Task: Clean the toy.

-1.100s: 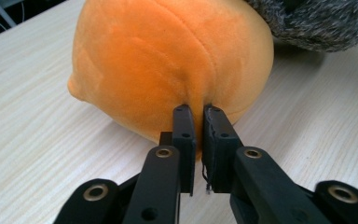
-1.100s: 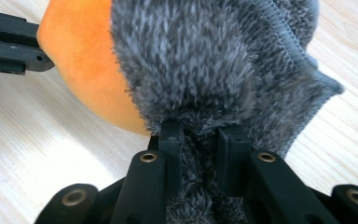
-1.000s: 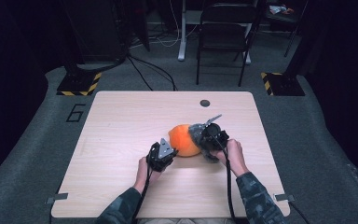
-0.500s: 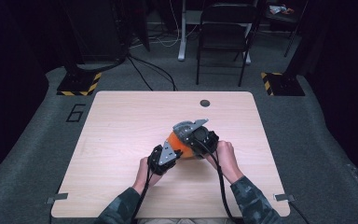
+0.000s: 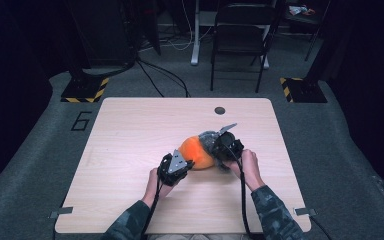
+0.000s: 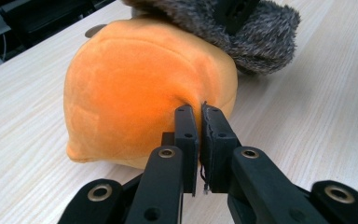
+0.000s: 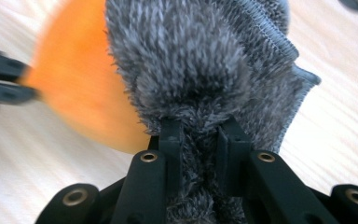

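The orange toy (image 6: pixel 144 98) lies on the desk (image 5: pixel 130 130), right in front of the left gripper (image 6: pixel 199 116), whose jaws pinch a small bit of its skin. The right gripper (image 7: pixel 199 135) jaws squeeze the grey sock (image 7: pixel 205 70). If the right one pulls hard, that small pinch may slip off.

One round orange plush cushion (image 5: pixel 196 152) is lying on the one light wooden table (image 5: pixel 130 130), toward its near edge. One grey fuzzy fabric piece (image 5: pixel 208 138) is resting against the cushion. Two black two-jaw grippers are working there: the left gripper (image 5: pixel 178 165) and the right gripper (image 5: pixel 219 148). One small round dark grommet (image 5: pixel 220 110) is sitting near the far edge. Beyond the table, one black folding chair (image 5: pixel 240 40) is standing.
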### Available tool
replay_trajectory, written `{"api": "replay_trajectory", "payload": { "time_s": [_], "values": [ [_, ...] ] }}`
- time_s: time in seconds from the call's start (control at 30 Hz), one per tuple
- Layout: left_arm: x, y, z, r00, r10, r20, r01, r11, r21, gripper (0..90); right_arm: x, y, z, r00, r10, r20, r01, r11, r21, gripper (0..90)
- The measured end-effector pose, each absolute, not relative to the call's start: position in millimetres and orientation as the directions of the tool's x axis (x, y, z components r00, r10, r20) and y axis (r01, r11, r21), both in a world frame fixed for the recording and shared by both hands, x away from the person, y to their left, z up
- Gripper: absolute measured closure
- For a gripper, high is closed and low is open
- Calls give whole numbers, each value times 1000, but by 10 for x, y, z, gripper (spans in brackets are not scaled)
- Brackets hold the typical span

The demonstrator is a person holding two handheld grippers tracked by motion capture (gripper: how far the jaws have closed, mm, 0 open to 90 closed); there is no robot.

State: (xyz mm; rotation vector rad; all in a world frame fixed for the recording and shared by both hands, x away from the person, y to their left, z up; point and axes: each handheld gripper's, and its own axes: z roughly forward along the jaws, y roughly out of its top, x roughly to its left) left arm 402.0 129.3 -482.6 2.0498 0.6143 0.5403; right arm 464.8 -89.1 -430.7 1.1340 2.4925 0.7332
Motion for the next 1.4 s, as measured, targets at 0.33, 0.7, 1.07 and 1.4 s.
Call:
{"api": "replay_trajectory", "payload": {
  "time_s": [0.33,0.7,1.07,1.4],
  "values": [
    [4047,1313,-4855,783,612,111,241,-463,853,848,4858,-1102,-4762,-563,824,-59,722,525,450,750],
    [4058,1318,-4875,784,611,106,246,-464,851,843,4762,-1161,-4283,-578,815,-28,666,491,561,748],
    [4054,1318,-4884,786,609,108,247,-470,847,844,4327,-435,-4156,-729,657,-191,454,673,584,744],
    [4057,1304,-4880,788,606,108,243,-467,850,844,4544,-728,-4243,-698,712,-77,544,597,590,744]
  ]
}}
